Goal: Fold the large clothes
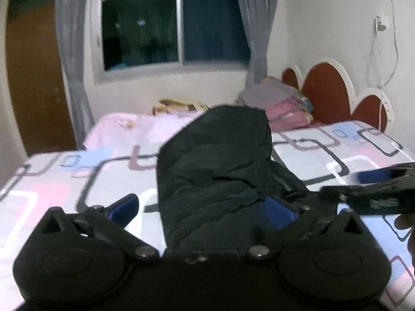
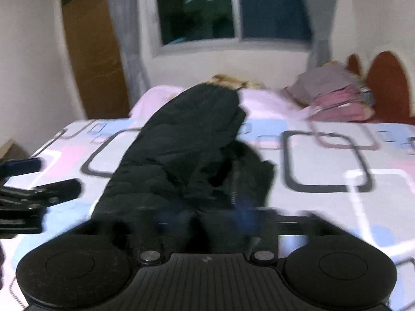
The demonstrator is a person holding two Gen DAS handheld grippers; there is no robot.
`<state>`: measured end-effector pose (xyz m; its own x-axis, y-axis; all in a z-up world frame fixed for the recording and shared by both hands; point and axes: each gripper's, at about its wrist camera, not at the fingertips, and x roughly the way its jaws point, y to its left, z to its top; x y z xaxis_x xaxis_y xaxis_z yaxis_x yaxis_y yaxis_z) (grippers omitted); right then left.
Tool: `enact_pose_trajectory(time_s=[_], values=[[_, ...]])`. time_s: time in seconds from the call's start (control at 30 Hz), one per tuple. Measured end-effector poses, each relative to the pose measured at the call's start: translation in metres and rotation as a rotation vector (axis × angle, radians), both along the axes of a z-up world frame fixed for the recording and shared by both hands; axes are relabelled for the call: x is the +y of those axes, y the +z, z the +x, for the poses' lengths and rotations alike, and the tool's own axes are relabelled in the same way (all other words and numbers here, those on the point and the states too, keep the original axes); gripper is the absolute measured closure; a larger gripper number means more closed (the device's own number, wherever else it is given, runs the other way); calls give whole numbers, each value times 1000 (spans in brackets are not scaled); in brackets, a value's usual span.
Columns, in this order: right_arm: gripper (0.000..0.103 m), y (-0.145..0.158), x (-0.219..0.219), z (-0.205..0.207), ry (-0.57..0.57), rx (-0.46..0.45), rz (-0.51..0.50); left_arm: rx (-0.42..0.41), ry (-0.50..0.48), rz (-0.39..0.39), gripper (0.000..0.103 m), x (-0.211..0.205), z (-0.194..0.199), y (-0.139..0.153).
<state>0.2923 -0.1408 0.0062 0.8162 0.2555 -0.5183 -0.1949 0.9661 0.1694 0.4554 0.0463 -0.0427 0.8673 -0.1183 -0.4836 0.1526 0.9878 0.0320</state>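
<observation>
A large black garment (image 1: 215, 160) lies bunched on the patterned bed sheet (image 1: 64, 176), stretching away from me; it also shows in the right wrist view (image 2: 181, 155). My left gripper (image 1: 202, 207) is open, its blue-padded fingers (image 1: 124, 206) spread wide, the garment's near edge draped over the right finger. My right gripper (image 2: 202, 220) is blurred and buried in the garment's near edge; its jaws look close together around the cloth. The right gripper shows at the right edge of the left wrist view (image 1: 376, 189), and the left gripper at the left edge of the right wrist view (image 2: 31, 181).
A stack of folded grey and pink clothes (image 1: 280, 103) sits by the red headboard (image 1: 329, 93). A pink blanket (image 1: 135, 127) lies at the bed's far side under the window (image 1: 176, 26). A brown door (image 1: 33, 83) stands at left.
</observation>
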Motion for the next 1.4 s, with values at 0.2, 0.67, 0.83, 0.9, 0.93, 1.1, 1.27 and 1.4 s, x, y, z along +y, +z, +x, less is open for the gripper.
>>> enact_pose_trajectory(time_s=[0.2, 0.67, 0.83, 0.9, 0.93, 1.1, 1.27, 1.4], values=[[0, 19, -15, -54, -3, -11, -22, -23, 43, -10, 0, -15, -52, 19], [0, 52, -26, -189, 34, -56, -28, -59, 57, -41, 0, -35, -171, 43], [0, 60, -20, -212, 38, -73, -28, -77, 59, -47, 0, -36, -196, 48], [0, 64, -17, -219, 41, -80, -30, -85, 62, -42, 0, -36, -203, 50], [0, 65, -17, -221, 42, -84, -30, -87, 58, -41, 0, -35, -205, 51], [0, 72, -16, -231, 36, -100, -28, -99, 55, -41, 0, -33, -214, 54], [0, 76, -14, -234, 31, -105, -39, -107, 60, -50, 0, -28, -218, 54], [0, 79, -16, -237, 36, -110, -41, -112, 61, -56, 0, -26, -220, 55]])
